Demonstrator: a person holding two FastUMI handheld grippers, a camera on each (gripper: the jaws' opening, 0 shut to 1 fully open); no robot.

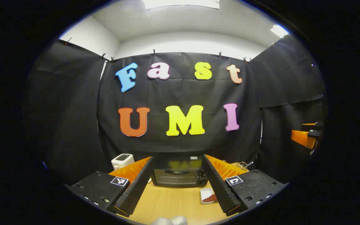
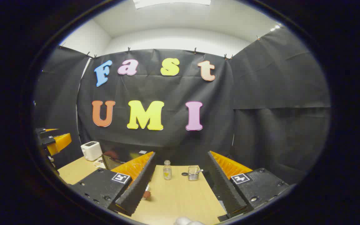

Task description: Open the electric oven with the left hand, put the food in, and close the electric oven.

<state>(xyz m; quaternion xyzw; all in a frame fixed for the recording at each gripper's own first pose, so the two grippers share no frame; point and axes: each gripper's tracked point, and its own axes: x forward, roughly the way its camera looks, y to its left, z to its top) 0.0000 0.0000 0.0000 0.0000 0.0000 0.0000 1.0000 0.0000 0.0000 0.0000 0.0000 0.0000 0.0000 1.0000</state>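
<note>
Both the left gripper (image 1: 177, 197) and right gripper (image 2: 180, 197) are hovering spread apart, the closed oven (image 1: 178, 176) sitting at the left's twelve o'clock.

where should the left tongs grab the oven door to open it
Grip the horizontal bar handle along the top of the oven door, coming straight from the front. The door is shut and faces the open left tongs, so the bar likely pulls outward.

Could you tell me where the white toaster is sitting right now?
In the left gripper view, the white toaster stands at the table's far left edge, just left of the electric oven, against the black cloth.
</note>
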